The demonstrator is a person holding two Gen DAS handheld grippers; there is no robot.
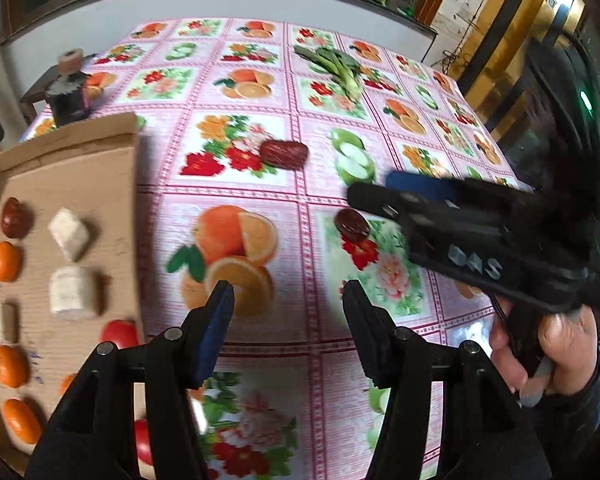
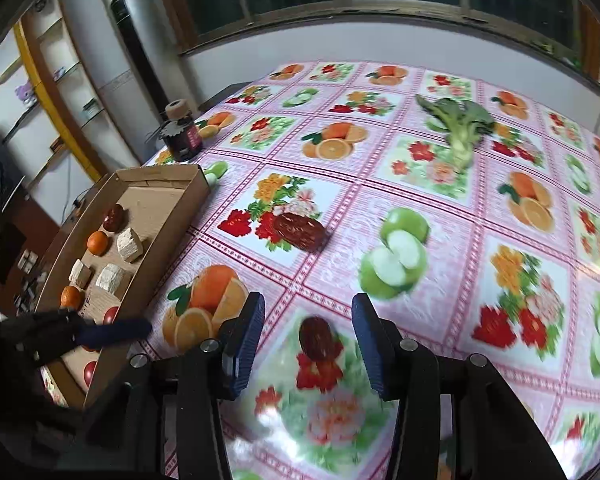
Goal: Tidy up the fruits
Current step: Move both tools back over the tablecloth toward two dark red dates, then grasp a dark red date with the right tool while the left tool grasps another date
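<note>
A small dark red date [image 2: 316, 338] lies on the flowered tablecloth between the fingers of my right gripper [image 2: 308, 308]. The pads stand open on either side and do not touch it. In the left wrist view the same date [image 1: 352, 224] lies just under the right gripper [image 1: 370, 190]. A larger date [image 2: 298, 230] lies farther back on the cloth. My left gripper [image 1: 286, 296] hangs open and holds nothing, just right of the cardboard tray [image 1: 112, 216]. The tray holds oranges [image 1: 6, 260], white chunks [image 1: 74, 290], a date [image 1: 16, 218] and tomatoes [image 1: 118, 334].
A leafy green vegetable [image 2: 460, 128] lies at the far side of the table. A dark jar with a cork lid [image 2: 182, 136] stands behind the tray near the table's left edge. A hand [image 1: 556, 344] grips the right gripper's handle.
</note>
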